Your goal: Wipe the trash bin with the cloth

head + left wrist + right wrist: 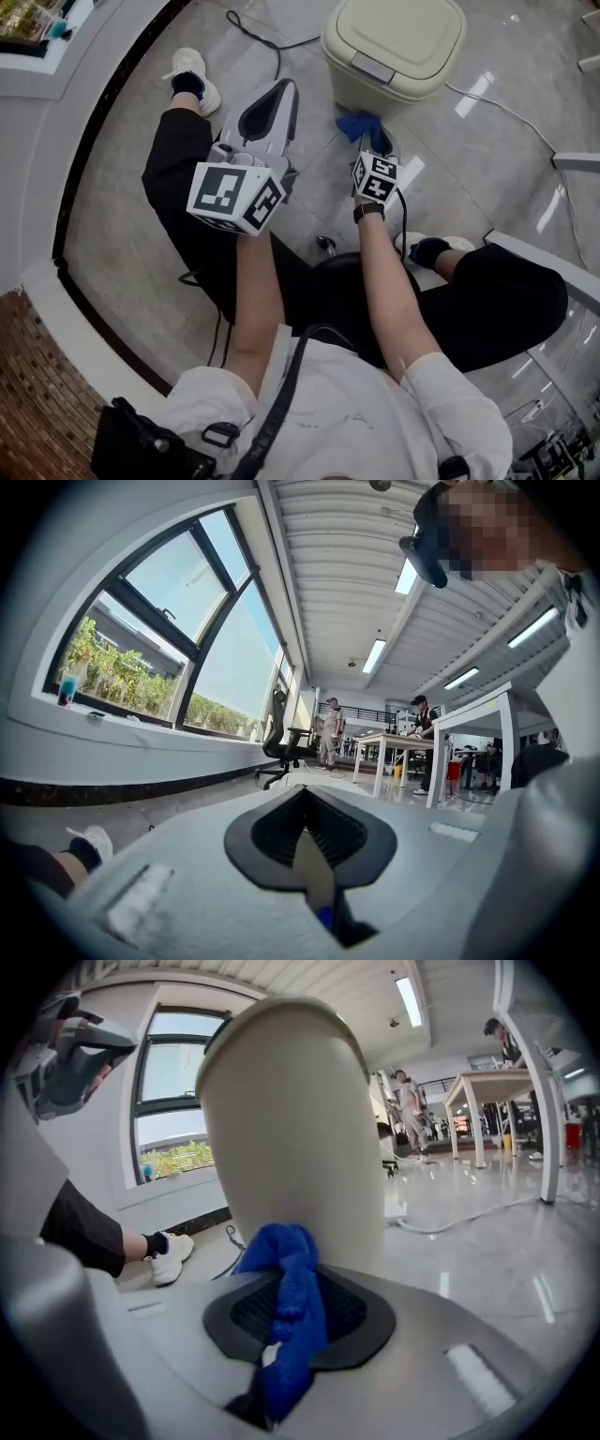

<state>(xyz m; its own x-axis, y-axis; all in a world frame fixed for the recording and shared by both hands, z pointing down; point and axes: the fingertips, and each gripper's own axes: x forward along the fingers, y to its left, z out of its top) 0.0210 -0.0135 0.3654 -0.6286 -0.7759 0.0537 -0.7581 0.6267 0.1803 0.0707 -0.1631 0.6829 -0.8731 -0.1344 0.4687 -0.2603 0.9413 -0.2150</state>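
Right gripper view showed the right gripper [298, 1274] clamped on the blue cloth [281, 1335], held against the side of the bin [291, 1119] on the floor [487, 1241]; the left gripper [305, 799] was closed, empty.

Bright daylight, glossy floor glare, fisheye-warped edges.
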